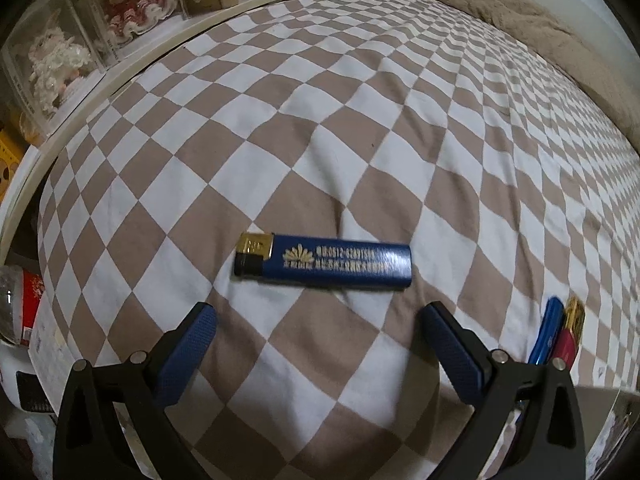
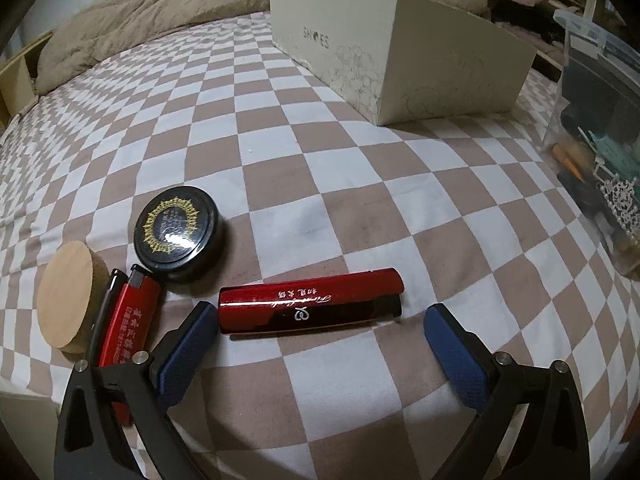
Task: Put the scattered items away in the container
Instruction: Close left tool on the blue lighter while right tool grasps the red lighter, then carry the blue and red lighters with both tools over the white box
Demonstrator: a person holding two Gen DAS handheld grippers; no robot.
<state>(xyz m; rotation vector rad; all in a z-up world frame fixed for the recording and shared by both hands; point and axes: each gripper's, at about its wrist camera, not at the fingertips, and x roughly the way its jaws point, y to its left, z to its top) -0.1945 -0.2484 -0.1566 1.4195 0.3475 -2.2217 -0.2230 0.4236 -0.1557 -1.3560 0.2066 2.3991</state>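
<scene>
Checkered cloth covers the bed (image 1: pixel 320 120). Left hand-held gripper (image 1: pixel 318 318) is held released just short of a glossy blue lighter (image 1: pixel 324 264); right hand-held gripper (image 2: pixel 316 320), released, flanks a red lighter (image 2: pixel 310 304), well apart from the cardboard box (image 2: pixel 400 52).

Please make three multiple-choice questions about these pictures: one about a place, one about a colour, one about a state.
1. Where does the round black tin lie?
A. inside the white box
B. on the checked sheet, beside the wooden disc
C. on a shelf

2. What colour is the lighter ahead of the left gripper?
A. blue
B. green
C. yellow

3. How is the right gripper?
A. shut on a lighter
B. open, holding nothing
C. shut on the tin

Answers:
1 B: it rests on the sheet next to the disc.
2 A: its body is blue.
3 B: the dark red lighter lies untouched ahead of the spread fingers.
</scene>
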